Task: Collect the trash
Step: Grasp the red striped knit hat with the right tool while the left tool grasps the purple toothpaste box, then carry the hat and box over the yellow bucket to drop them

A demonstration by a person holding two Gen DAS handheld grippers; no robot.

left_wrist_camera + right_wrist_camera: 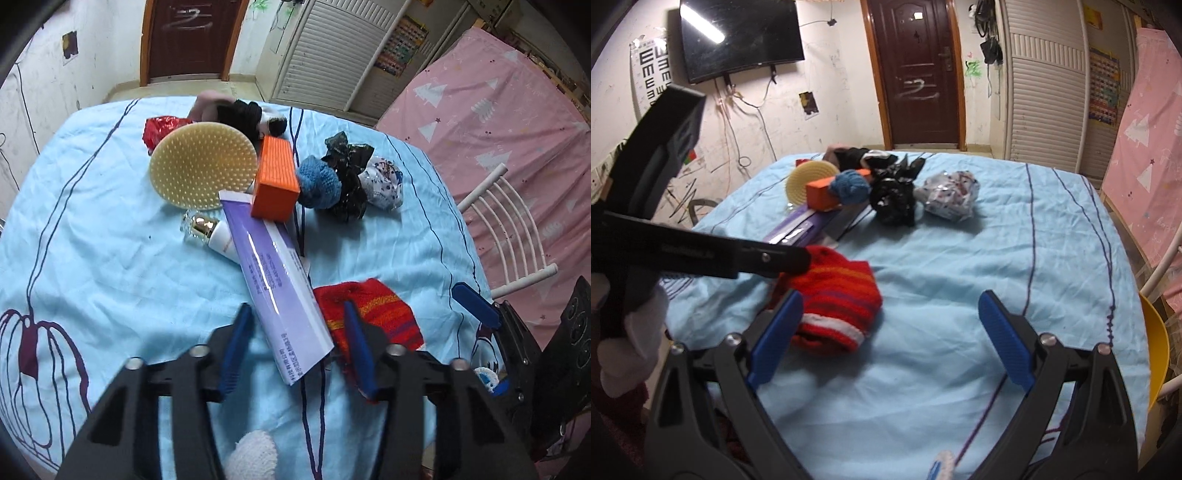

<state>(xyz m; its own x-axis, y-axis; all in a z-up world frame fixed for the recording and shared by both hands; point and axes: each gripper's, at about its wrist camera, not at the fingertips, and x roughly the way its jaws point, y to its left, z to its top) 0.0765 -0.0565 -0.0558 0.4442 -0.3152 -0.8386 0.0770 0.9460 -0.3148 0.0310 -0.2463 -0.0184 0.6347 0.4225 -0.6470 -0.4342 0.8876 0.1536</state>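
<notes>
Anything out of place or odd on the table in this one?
Yes: the long purple box lies askew, its far end under the orange box and its near corner overlapping the red knitted piece. Crumpled black plastic sits among the items.

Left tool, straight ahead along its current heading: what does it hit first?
Most likely the purple box: its near end already lies between the left tool's fingers, and I can't tell whether the pads touch it. The red knit hat sits under the right-hand finger. Depth is unclear through the fisheye.
</notes>
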